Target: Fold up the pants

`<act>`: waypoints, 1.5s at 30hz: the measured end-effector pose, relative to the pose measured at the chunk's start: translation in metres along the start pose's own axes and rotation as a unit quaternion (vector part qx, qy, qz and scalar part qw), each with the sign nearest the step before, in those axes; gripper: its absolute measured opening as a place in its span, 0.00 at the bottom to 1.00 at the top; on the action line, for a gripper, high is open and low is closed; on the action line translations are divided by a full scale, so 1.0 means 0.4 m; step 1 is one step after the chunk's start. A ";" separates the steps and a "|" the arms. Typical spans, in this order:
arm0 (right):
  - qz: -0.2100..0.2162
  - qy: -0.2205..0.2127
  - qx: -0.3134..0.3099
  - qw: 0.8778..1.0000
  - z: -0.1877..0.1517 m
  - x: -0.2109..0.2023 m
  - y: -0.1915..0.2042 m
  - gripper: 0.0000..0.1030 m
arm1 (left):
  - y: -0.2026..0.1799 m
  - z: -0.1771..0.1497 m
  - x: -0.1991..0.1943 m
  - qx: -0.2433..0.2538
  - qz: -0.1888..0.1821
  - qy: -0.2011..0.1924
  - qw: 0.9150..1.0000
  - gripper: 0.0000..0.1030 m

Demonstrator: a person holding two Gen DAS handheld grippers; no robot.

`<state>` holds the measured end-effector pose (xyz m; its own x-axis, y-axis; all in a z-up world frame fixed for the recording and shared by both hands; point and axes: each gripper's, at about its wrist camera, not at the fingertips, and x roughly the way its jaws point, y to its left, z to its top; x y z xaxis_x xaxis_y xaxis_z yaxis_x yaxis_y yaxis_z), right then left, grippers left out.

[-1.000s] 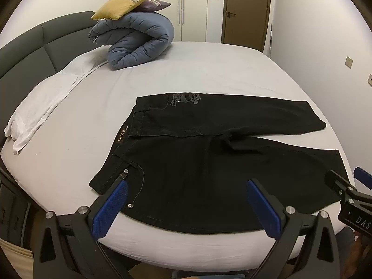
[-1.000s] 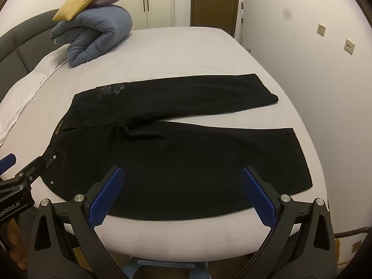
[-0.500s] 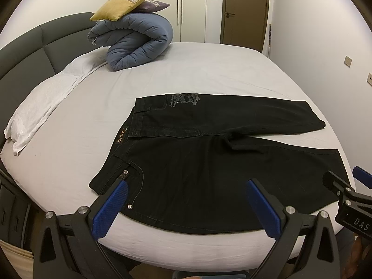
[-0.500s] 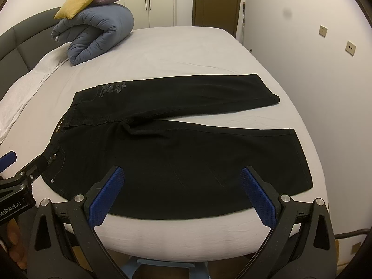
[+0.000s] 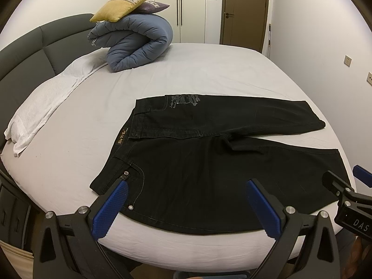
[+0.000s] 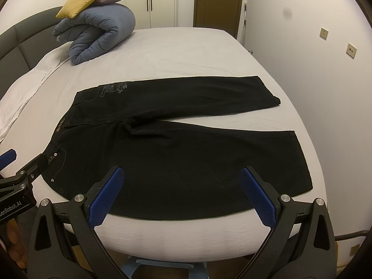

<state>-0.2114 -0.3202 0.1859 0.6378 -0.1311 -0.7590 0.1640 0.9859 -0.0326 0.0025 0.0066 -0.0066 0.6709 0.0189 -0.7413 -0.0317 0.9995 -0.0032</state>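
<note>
Evidently nothing is being held: the left gripper [image 5: 186,205] and right gripper [image 6: 182,191] are both gaping wide, hanging off the near edge of the bed [image 5: 209,69]. The black pants [image 6: 176,134] are lying flat beside that edge, legs splayed apart. Folding is only beginning, I judge; next, each gripper is needing a pinch on the near leg's edge.
</note>
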 end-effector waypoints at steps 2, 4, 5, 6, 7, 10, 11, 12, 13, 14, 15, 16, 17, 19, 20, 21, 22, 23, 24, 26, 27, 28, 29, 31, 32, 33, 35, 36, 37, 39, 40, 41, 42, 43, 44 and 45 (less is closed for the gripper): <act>0.000 0.000 0.000 1.000 0.000 0.000 0.001 0.99 | -0.001 -0.001 0.000 0.001 0.000 0.000 1.000 1.00; 0.000 0.000 0.000 1.000 0.000 0.000 0.001 0.99 | 0.001 -0.001 -0.001 0.001 0.000 0.000 1.000 1.00; 0.000 0.000 0.000 1.000 0.000 0.000 0.001 0.99 | 0.001 -0.001 -0.001 0.001 0.000 0.000 1.000 1.00; 0.000 0.000 0.000 1.000 0.000 -0.001 0.001 0.99 | 0.001 -0.001 0.000 0.000 0.000 0.000 1.000 1.00; -0.001 0.000 0.000 1.000 0.000 0.000 0.002 0.99 | 0.000 0.000 -0.001 0.000 0.000 0.000 1.000 1.00; -0.001 0.000 -0.001 1.000 0.001 -0.001 0.004 0.99 | 0.001 0.002 -0.001 0.000 0.001 0.000 1.000 1.00; -0.001 0.000 -0.001 1.000 0.000 -0.001 0.005 0.99 | 0.001 0.002 -0.001 0.000 0.001 0.000 1.000 1.00; -0.001 0.000 -0.001 1.000 0.000 -0.001 0.004 0.99 | 0.001 0.002 -0.001 0.000 0.001 0.000 1.000 1.00; -0.001 0.000 -0.001 1.000 0.000 -0.001 0.005 0.99 | 0.000 0.001 -0.001 0.000 0.001 0.000 1.000 1.00; -0.001 0.000 -0.001 1.000 0.000 -0.001 0.004 0.99 | 0.000 0.001 -0.001 0.000 0.002 0.000 1.000 1.00; -0.001 0.000 -0.001 1.000 0.000 -0.001 0.005 0.99 | 0.001 0.001 -0.001 0.000 0.002 0.000 1.000 1.00; -0.001 0.001 -0.001 1.000 0.000 -0.001 0.005 0.99 | 0.001 0.001 -0.001 0.000 0.001 0.000 1.000 1.00; -0.001 0.000 -0.001 1.000 0.000 -0.001 0.005 0.99 | 0.001 0.001 -0.001 0.001 0.001 0.000 1.000 1.00; -0.001 0.001 -0.001 1.000 0.000 -0.001 0.006 0.99 | 0.001 0.000 -0.001 0.001 0.002 0.000 1.000 1.00; -0.001 0.001 -0.001 1.000 0.000 -0.001 0.006 0.99 | 0.001 0.000 -0.001 0.001 0.001 0.000 1.000 1.00; -0.001 0.001 -0.001 1.000 0.000 -0.001 0.006 0.99 | 0.002 0.001 -0.001 0.000 0.001 0.000 1.000 1.00; -0.001 0.001 -0.001 1.000 -0.001 -0.001 0.008 0.99 | 0.004 -0.001 -0.004 0.000 0.001 -0.001 1.000 1.00; -0.001 0.001 -0.001 1.000 -0.001 -0.001 0.008 0.99 | 0.004 -0.001 -0.004 0.000 0.001 0.000 1.000 1.00; -0.001 0.001 -0.002 1.000 -0.001 -0.001 0.009 0.99 | 0.005 -0.001 -0.004 0.000 0.001 0.000 1.000 1.00; -0.001 0.001 -0.001 1.000 -0.001 0.000 0.008 0.99 | 0.007 -0.002 -0.007 0.000 0.002 -0.001 1.000 1.00; -0.001 0.001 -0.001 1.000 -0.001 -0.001 0.009 0.99 | 0.007 -0.002 -0.006 0.000 0.002 0.000 1.000 1.00; -0.001 0.001 -0.001 1.000 -0.001 -0.001 0.009 0.99 | 0.009 -0.002 -0.007 0.000 0.002 0.000 1.000 1.00; -0.001 0.001 -0.001 1.000 -0.001 -0.001 0.009 0.99 | 0.008 -0.002 -0.007 0.000 0.002 -0.001 1.000 1.00; -0.001 0.001 -0.001 1.000 -0.001 -0.001 0.010 0.99 | 0.008 -0.002 -0.007 0.000 0.002 -0.001 1.000 1.00; -0.001 0.001 -0.002 1.000 -0.002 -0.001 0.011 0.99 | 0.010 -0.002 -0.007 0.000 0.003 0.000 1.000 1.00; -0.001 0.001 -0.002 1.000 -0.002 -0.001 0.011 0.99 | 0.011 -0.003 -0.007 -0.001 0.003 0.000 1.000 1.00; 0.000 0.002 -0.002 1.000 -0.002 -0.001 0.012 0.99 | 0.011 -0.004 -0.008 -0.001 0.003 -0.001 1.000 1.00; 0.000 0.002 -0.002 1.000 -0.003 -0.001 0.012 0.99 | 0.013 -0.005 -0.009 -0.001 0.003 -0.001 1.000 1.00; 0.000 0.002 -0.002 1.000 -0.005 -0.001 0.015 0.99 | 0.011 -0.004 -0.008 0.000 0.003 -0.001 1.000 1.00; 0.000 0.003 -0.002 1.000 -0.005 0.000 0.015 0.99 | 0.014 -0.004 -0.008 0.000 0.004 0.000 1.000 1.00; 0.001 0.003 -0.002 1.000 -0.007 0.000 0.017 0.99 | 0.016 -0.006 -0.008 0.000 0.004 0.000 1.000 1.00; 0.001 0.003 -0.003 1.000 -0.009 0.000 0.019 0.99 | 0.014 -0.005 -0.008 -0.001 0.003 -0.001 1.000 1.00; 0.001 0.003 -0.003 1.000 -0.009 0.001 0.019 0.99 | 0.016 -0.006 -0.008 -0.001 0.004 0.000 1.000 1.00; 0.001 0.004 -0.003 1.000 -0.010 0.001 0.019 0.99 | 0.013 -0.006 -0.007 0.000 0.005 0.000 1.000 1.00; 0.001 0.004 -0.003 1.000 -0.011 0.001 0.021 0.99 | 0.014 -0.007 -0.008 0.001 0.006 -0.001 1.000 1.00; 0.002 0.004 -0.003 1.000 -0.012 0.002 0.023 0.99 | 0.016 -0.009 -0.008 0.002 0.007 -0.001 1.000 1.00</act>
<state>-0.2131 -0.3109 0.1820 0.6317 -0.1270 -0.7647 0.1569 0.9870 -0.0344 -0.0024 0.0130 -0.0065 0.6712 0.0324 -0.7406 -0.0384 0.9992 0.0090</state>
